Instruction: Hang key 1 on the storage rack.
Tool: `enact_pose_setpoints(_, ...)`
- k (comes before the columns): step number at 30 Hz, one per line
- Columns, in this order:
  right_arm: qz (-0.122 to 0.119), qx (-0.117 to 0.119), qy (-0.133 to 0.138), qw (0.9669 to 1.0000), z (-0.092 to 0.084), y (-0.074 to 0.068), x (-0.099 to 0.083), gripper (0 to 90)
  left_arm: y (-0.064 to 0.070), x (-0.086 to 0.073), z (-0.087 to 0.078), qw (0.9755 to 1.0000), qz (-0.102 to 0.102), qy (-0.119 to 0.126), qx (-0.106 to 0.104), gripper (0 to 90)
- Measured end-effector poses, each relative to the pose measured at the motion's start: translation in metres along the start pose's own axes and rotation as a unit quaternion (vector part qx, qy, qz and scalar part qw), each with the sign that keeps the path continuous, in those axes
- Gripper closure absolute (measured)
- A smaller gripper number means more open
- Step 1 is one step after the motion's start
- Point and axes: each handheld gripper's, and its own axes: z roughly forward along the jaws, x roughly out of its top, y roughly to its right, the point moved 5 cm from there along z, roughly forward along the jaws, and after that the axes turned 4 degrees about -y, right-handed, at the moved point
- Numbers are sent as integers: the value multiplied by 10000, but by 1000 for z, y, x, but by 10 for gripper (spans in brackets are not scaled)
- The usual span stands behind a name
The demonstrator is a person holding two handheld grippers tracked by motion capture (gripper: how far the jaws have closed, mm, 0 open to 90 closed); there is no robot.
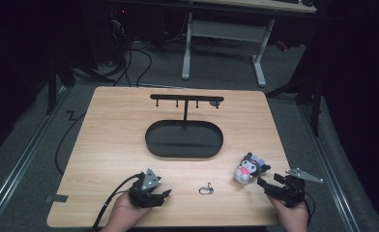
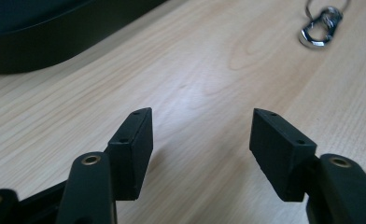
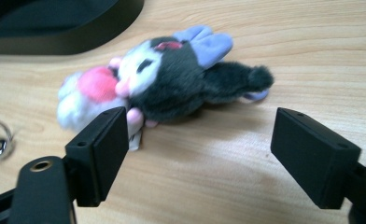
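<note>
Jaws of the right gripper are spread wide, empty, lined up on the plush toy at twelve o'clock, presumably for grasping. The left gripper is likewise held released, with the metal clasp at one o'clock.

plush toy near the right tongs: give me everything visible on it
The plush toy is a small soft character doll: dark grey fuzzy hood with ears, white face, pink patch at the front, lilac bow on the head. It lies on its side on the wooden table, right of the metal clasp and below the black oval stand base. The right tongs stand open just short of it, not gripping.
</note>
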Motion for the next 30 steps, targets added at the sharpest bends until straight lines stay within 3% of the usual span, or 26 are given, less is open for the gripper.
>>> enact_pose_setpoints(3,-58,-65,16,10000,0,-2,-1,238,-9,4,-5,9997,-111,183,78,385)
enact_pose_setpoints(4,-105,-75,53,9999,-2,-3,-2,290,-15,4,-7,9991,-314,283,-6,391)
enact_pose_setpoints(5,-117,-82,65,9999,-3,-3,-2,310,-17,3,-7,9988,-373,313,-42,391)
enact_pose_setpoints(8,-217,-181,102,9995,-6,-4,-2,367,-22,3,-10,9986,-375,364,30,389)
enact_pose_setpoints(10,-254,-297,131,9991,-6,-4,-3,478,-26,6,-15,9980,-431,456,24,388)
enact_pose_setpoints(12,-361,-311,119,9988,-5,-3,-4,529,-31,9,-22,9980,-424,470,24,397)
enact_pose_setpoints(14,-364,-304,102,9988,-5,-4,-5,551,-33,11,-27,9980,-376,507,87,384)
enact_pose_setpoints(15,-466,-355,128,9982,-5,-4,-6,575,-39,12,-35,9977,-291,568,244,371)
enact_pose_setpoints(17,-642,-387,195,9970,-6,-4,-5,592,-44,9,-37,9978,-267,506,325,345)
enact_pose_setpoints(23,-836,-553,106,9949,-5,-2,-5,654,-50,3,-34,9975,-333,440,439,306)
enact_pose_setpoints(28,-827,-573,171,9948,-5,3,-3,645,-48,-3,-32,9983,-280,335,395,328)
enact_pose_setpoints(30,-689,-549,110,9961,0,7,-2,707,-47,-7,-33,9986,-261,266,364,336)
